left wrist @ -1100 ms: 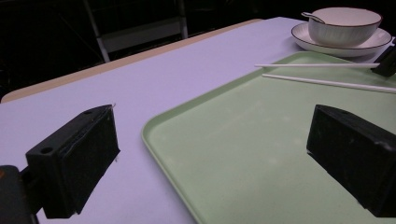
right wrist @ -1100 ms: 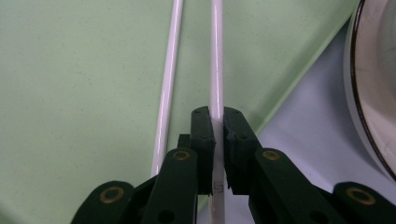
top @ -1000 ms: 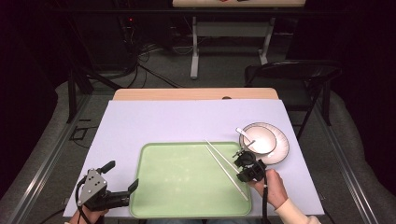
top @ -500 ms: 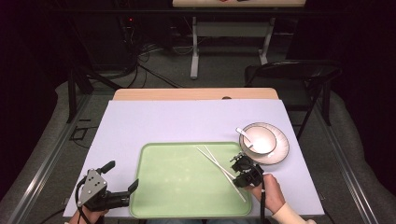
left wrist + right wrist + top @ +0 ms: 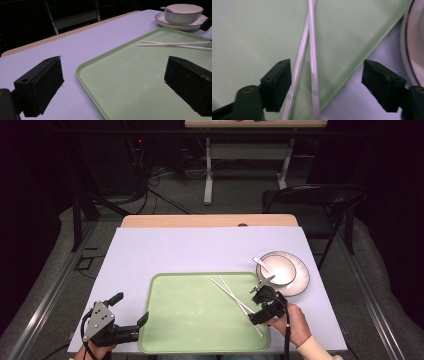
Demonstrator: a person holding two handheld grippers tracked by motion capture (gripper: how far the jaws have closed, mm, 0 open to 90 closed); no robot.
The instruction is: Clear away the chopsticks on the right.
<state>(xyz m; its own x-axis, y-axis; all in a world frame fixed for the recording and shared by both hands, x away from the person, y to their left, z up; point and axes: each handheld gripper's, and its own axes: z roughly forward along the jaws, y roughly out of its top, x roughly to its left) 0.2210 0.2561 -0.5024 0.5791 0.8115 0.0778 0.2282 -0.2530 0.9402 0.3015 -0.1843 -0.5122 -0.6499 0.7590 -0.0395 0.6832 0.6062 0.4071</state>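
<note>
Near ends of the chopsticks point(image 5: 312, 62) cut off at the bottom edge, their printed marks unreadable.

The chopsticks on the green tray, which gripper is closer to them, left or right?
Right. The right gripper hovers directly over the chopsticks, jaws open astride them. The left gripper sits at the tray's opposite, near-left corner, well away.

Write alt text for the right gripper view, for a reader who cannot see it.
Two white chopsticks lie crossed on a pale green tray, seen close from above between the open black jaws of the right hand-held gripper. The tray's edge runs diagonally at right, with lilac table covering and a white plate's rim beyond.
</note>
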